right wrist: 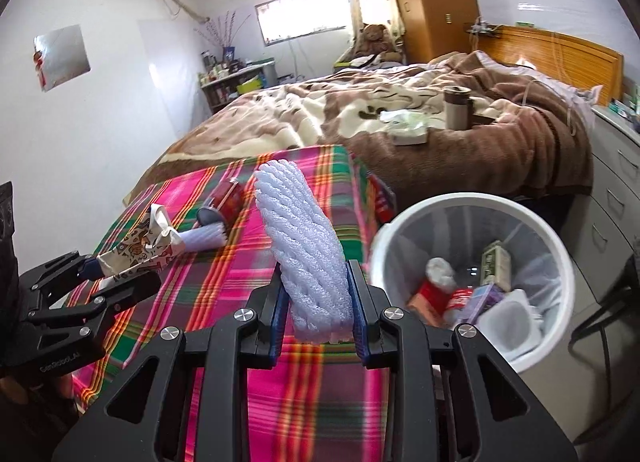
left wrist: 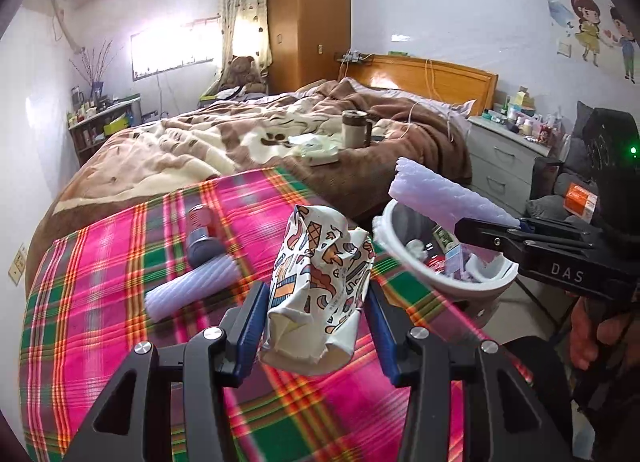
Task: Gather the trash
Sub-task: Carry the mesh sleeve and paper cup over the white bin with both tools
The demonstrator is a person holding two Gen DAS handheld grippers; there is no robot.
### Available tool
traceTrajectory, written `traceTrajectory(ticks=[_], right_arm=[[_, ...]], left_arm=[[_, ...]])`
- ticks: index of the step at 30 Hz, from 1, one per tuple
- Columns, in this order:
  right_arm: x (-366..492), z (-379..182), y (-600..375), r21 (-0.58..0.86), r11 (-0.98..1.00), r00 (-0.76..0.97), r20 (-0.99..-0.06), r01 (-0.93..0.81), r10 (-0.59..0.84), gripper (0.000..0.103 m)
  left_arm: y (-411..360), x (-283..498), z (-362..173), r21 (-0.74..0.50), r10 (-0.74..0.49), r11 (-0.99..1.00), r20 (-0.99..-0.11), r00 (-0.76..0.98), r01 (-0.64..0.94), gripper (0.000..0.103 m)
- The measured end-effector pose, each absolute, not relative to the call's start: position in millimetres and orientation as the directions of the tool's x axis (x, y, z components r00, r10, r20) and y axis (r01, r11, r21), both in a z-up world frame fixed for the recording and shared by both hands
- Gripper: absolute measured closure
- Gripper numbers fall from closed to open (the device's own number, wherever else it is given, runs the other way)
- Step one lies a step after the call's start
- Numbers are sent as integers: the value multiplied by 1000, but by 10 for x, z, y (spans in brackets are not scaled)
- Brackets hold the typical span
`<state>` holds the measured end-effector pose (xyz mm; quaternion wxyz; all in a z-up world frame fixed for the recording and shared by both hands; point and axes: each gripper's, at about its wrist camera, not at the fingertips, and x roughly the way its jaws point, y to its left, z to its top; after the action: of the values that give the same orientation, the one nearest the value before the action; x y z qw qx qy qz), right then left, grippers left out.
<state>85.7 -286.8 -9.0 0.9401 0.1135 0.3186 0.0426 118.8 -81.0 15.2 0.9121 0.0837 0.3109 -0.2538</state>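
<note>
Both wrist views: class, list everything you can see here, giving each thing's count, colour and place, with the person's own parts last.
Paper cup: one, white, printed, crushed, in left gripper.
Foam sleeve: two, lilac; one in right gripper, one on cloth.
Can: one, red, lying on cloth.
Cloth: one, pink-green plaid.
Bin: one, white, beside cloth, holding trash.
Mug: one, brown-white, on bed.
Bed: one, brown-cream blanket.
Left gripper: black, closed on cup.
Right gripper: black, closed on sleeve.

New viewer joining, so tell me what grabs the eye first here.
The bright pink plaid cloth fills the foreground. Above it, the left gripper clamps a crumpled patterned paper cup, and the right gripper clamps a pale foam sleeve. A white bin with trash inside stands to the right.
</note>
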Motion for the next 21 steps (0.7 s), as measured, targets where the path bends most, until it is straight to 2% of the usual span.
traceTrajectory(ticks=[12,21], right_arm=[[669,-76,-3366,244,965,809,-584,99,65,75],[674,-146,-3709,226,956,790,-614,187,-10,75]], left_arm=[[-1395,1046,199,-41,-474,826,-589,654,562,54],[-1884,1003,186,-53,-522,786,-591,615,615,54]])
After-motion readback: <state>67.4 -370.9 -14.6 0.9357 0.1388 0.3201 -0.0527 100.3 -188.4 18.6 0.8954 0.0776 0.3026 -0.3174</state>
